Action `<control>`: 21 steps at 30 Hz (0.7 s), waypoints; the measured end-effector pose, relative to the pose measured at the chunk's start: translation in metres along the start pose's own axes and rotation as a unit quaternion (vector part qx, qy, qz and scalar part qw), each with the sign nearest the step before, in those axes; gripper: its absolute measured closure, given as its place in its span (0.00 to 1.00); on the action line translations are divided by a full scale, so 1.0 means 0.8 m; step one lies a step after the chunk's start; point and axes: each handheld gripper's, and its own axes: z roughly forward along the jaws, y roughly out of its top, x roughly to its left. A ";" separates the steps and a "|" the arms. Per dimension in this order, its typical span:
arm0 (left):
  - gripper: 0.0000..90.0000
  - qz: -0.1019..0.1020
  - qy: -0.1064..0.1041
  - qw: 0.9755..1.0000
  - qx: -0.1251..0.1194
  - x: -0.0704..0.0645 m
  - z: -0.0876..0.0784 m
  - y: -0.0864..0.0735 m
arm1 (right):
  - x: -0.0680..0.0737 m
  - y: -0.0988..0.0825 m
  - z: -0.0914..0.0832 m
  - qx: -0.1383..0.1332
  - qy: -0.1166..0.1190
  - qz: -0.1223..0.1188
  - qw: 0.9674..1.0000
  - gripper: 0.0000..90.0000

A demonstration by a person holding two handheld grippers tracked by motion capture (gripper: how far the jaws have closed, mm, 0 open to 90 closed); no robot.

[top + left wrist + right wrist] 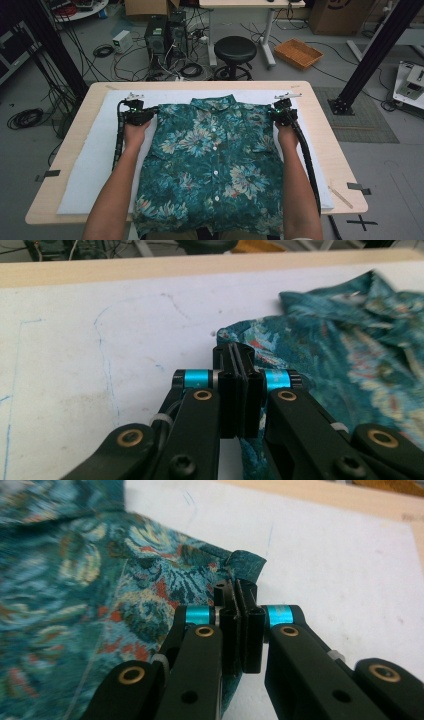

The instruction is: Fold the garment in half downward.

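Shirt (212, 160) pinched at both shoulders, left gripper (235, 357) and right gripper (235, 594) clamped on fabric; next, probably an even lift.

Overhead view; gripper views close on shirt (210, 160).

Both bare forearms reach forward, side by side and well apart. The left hand (134, 134) holds the left black two-jaw gripper (150, 113), whose jaws are pressed tight together, pinching cloth between them. The right hand (287, 134) holds the right black two-jaw gripper (274, 114), whose jaws are also squeezed together on cloth.
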 end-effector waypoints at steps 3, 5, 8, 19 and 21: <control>0.99 -0.002 -0.018 1.000 -0.012 -0.004 -0.014 0.003 | 0.003 0.000 -0.013 -0.016 0.014 -0.004 1.000 1.00; 0.99 0.000 -0.030 0.999 -0.017 -0.009 -0.024 0.005 | 0.006 -0.002 -0.023 -0.026 0.026 -0.007 0.999 1.00; 0.99 0.003 -0.055 0.998 -0.028 -0.017 -0.040 0.006 | 0.011 -0.005 -0.041 -0.043 0.037 -0.018 0.998 1.00; 0.99 0.018 -0.092 0.995 -0.044 -0.041 -0.103 -0.014 | 0.029 -0.038 -0.109 -0.087 0.061 -0.053 0.993 1.00; 0.99 0.022 -0.098 0.994 -0.045 -0.045 -0.115 -0.021 | 0.031 -0.049 -0.119 -0.092 0.070 -0.052 0.992 1.00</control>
